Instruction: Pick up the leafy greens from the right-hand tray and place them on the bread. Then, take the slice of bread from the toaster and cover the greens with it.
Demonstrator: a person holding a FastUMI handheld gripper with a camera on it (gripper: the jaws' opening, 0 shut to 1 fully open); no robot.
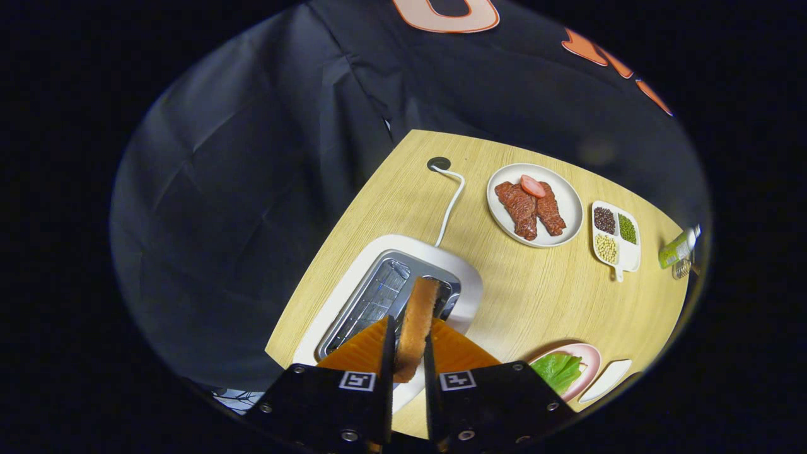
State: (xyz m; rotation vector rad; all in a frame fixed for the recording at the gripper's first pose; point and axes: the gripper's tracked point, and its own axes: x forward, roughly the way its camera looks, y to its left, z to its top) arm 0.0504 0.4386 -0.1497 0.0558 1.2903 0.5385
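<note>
A slice of bread (pixel 417 325) stands on edge between my fingers, with my gripper (pixel 408 353) shut on it. It hangs above the white toaster (pixel 441 258), whose metal slot (pixel 378 299) lies open just beyond my fingers. To the right of my fingers a pink plate (pixel 589 359) holds the leafy greens (pixel 558 371); the greens cover what lies under them.
Beyond the toaster, a white plate (pixel 564 195) carries meat strips and a sausage slice. A divided dish (pixel 627 252) of beans sits right of it, then a green bottle (pixel 678 248). The toaster's white cord (pixel 451 205) runs to a table hole. A white tray (pixel 608 378) lies beside the pink plate.
</note>
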